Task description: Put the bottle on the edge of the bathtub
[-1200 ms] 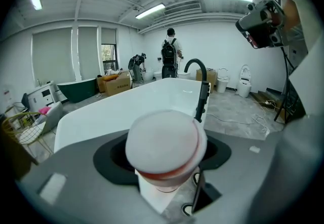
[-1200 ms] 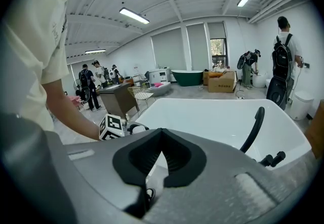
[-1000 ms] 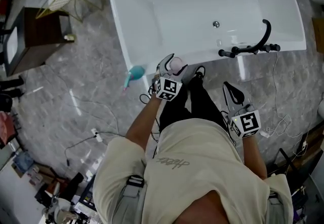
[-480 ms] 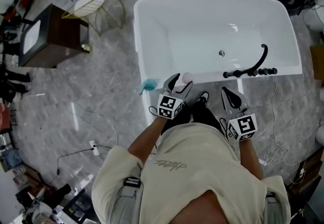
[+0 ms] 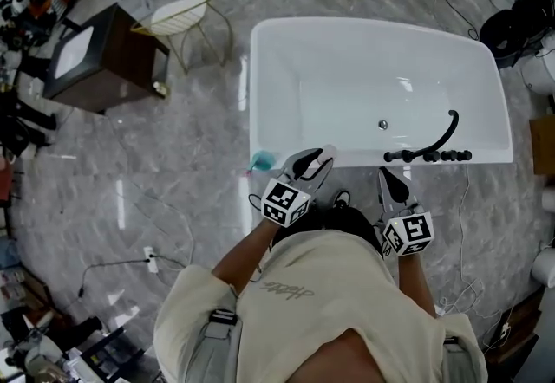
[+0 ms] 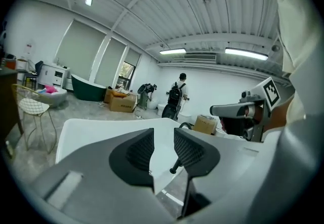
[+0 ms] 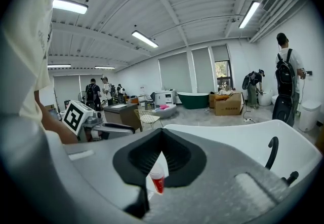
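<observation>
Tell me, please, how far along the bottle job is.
Done: the bottle appears to stand on the near edge of the bathtub, free of both claws. In hand: nothing; the left claw is closing empty, the right claw is shut and empty. Left: probably only backing away.

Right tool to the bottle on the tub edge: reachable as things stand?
Probably yes. The bottle stands on the bathtub edge ahead of the right tool, nothing between them. That tool is shut, so it must open first. The left tool, jaws closing on nothing, crowds the bottle's far side.
</observation>
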### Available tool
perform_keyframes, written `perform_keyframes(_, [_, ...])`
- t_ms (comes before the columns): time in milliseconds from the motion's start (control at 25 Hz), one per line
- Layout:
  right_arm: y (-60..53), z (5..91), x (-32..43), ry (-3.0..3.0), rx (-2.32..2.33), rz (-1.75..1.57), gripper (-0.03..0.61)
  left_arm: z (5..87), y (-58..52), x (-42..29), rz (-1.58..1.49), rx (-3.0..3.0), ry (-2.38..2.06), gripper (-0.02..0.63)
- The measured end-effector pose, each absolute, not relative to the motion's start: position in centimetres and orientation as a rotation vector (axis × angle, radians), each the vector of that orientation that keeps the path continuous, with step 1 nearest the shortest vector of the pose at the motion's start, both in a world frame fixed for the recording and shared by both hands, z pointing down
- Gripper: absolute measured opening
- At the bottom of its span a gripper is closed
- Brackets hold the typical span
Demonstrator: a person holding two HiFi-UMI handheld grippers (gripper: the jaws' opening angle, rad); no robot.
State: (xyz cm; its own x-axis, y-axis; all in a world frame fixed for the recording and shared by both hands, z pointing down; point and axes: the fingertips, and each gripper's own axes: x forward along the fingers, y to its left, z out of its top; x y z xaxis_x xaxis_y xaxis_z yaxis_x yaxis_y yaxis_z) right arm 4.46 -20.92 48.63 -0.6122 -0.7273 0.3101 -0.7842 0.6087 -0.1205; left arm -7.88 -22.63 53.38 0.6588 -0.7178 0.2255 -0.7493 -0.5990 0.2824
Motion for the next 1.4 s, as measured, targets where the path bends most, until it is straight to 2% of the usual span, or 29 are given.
perform_keyframes(360, [-23.4, 44.2, 4.3, -2.721, 1.221, 0.24, 0.0, 48.8, -24.1, -9.9, 0.178, 2.503, -1.375, 0.017])
perform_keyframes(600, [-25.1, 41.0, 7.1, -2.778, 1.261, 0.175, 0.0, 45.8, -25.2, -7.8, 0.234, 2.556, -1.465, 0.018])
perform_keyframes(1080, [-26.0, 35.6, 7.1, -2.902, 1.211, 0.007, 0.0, 35.0, -25.7, -9.1, -0.025, 2.508, -1.632, 0.018])
perform_keyframes(1400, [-25.8, 34.7, 5.5, -2.937, 1.142, -0.044, 0.0, 36.7, -25.4, -12.1, 0.067, 2.454, -1.833, 0.017])
